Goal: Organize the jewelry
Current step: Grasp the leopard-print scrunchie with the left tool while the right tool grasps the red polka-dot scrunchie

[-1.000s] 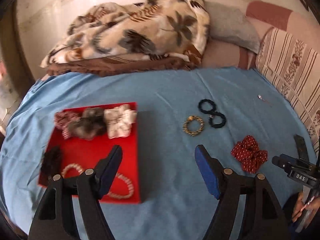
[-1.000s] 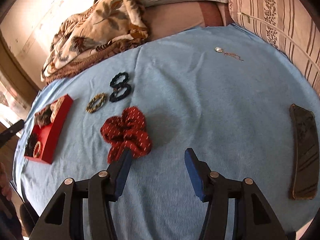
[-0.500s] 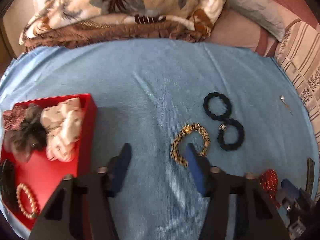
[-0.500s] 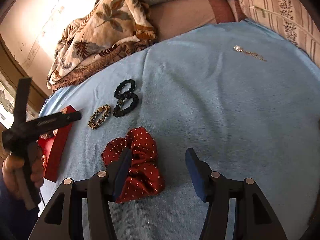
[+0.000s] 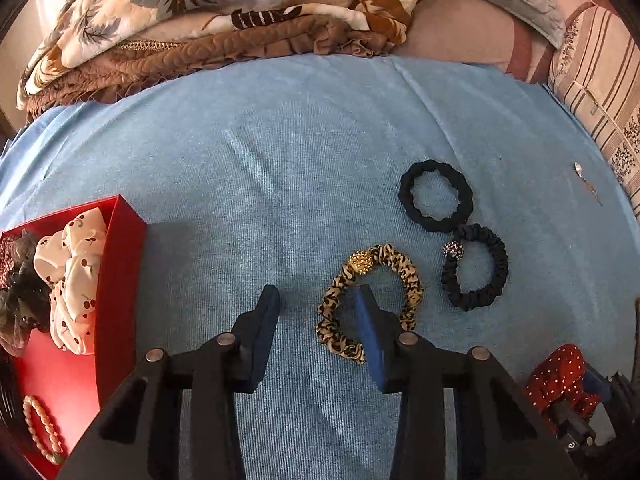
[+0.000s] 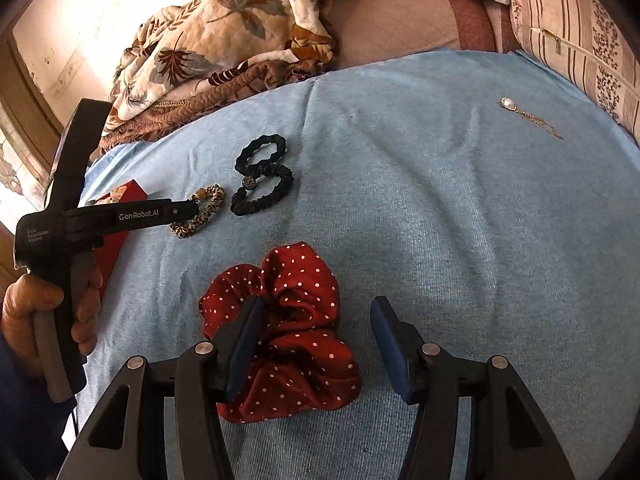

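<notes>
A leopard-print hair band (image 5: 404, 276) with a gold bead lies on the blue sheet; it also shows in the right wrist view (image 6: 200, 212). My left gripper (image 5: 318, 300) is open; its right finger sits inside the band's loop, its left finger outside. A red polka-dot scrunchie (image 6: 296, 332) lies between the fingers of my open right gripper (image 6: 318, 312), its left finger resting on the fabric. The scrunchie also shows in the left wrist view (image 5: 560, 376). Two black hair bands (image 5: 436, 196) (image 5: 476, 268) lie just beyond. A red tray (image 5: 120, 280) at left holds scrunchies and a bead bracelet (image 5: 40, 428).
A small silver pendant on a chain (image 6: 528, 116) lies far right on the sheet. A folded floral blanket (image 5: 224, 8) and pillows (image 6: 568, 28) border the far side. The person's hand holding the left gripper (image 6: 52, 308) shows at left in the right wrist view.
My left gripper has moved from the tray rightward to the leopard band and lowered onto it. My right gripper has closed in over the red scrunchie. Both stay open.
</notes>
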Demonstrator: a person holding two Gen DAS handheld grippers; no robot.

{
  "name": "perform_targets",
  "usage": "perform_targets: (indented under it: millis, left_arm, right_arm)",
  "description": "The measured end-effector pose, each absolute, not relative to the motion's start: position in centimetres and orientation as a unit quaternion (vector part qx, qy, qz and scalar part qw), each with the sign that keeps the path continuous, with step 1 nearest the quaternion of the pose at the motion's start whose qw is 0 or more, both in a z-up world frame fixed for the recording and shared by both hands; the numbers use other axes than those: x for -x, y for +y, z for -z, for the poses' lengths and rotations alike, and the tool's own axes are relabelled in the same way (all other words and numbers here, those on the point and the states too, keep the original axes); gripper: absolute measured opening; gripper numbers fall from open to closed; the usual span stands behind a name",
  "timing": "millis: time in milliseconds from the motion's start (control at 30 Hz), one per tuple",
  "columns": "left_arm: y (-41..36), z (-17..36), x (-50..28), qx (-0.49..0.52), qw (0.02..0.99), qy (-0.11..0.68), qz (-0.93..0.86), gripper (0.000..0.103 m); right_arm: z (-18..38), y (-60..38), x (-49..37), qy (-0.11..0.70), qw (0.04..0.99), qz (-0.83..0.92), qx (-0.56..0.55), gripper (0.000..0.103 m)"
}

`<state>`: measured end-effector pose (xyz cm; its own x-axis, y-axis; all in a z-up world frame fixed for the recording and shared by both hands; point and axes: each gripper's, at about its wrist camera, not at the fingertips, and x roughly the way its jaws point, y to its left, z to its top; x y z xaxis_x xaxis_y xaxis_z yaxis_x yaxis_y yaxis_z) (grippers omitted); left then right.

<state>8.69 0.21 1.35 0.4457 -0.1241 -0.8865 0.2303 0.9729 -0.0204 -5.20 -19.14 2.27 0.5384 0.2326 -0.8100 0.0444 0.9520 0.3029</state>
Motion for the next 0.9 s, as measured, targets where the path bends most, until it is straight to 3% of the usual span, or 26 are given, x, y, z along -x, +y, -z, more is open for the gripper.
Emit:
perform_targets:
  millis: [67, 133, 167, 200, 233, 267, 400, 900]
  left_arm:
    - [0.1, -1.3, -8.7, -0.052, 0.847, 0.519, 0.104, 0.038]
    - [0.1, -1.4, -8.5, -0.052, 0.845, 0.523, 0.1, 0.023]
    - [0.1, -1.5, -8.4, -0.049, 0.843, 0.525, 0.105, 0.009]
    - [0.1, -1.5, -8.2, -0.048, 0.841, 0.528, 0.107, 0.006]
    - [0.0, -1.6, -8.0, -0.049, 0.84, 0.53, 0.107, 0.006]
    - [0.0, -1.7, -7.8, -0.049, 0.839, 0.53, 0.11, 0.006]
    - [-0.3, -2.3, -6.3, -0.053, 0.842, 0.524, 0.116, 0.005]
    - [0.4, -6.7, 0.0, -0.01, 0.853, 0.497, 0.161, 0.005]
  right_arm:
    - [-2.3, -19.1, 5.1, 0.477, 0.866, -0.052, -0.143, 0.061]
    - [-2.2, -19.0, 4.9, 0.476, 0.867, -0.05, -0.141, 0.061]
    - [-2.2, -19.0, 4.8, 0.476, 0.867, -0.049, -0.139, 0.06]
    - [-2.1, -18.9, 4.7, 0.476, 0.868, -0.047, -0.135, 0.059]
    - [-2.1, -18.8, 4.7, 0.475, 0.869, -0.044, -0.131, 0.05]
    - [-2.1, -18.7, 4.7, 0.475, 0.87, -0.042, -0.126, 0.034]
    - [-2.0, -18.8, 4.8, 0.477, 0.868, -0.046, -0.133, 0.019]
    - [-3.0, -18.9, 6.3, 0.461, 0.874, -0.047, -0.147, 0.016]
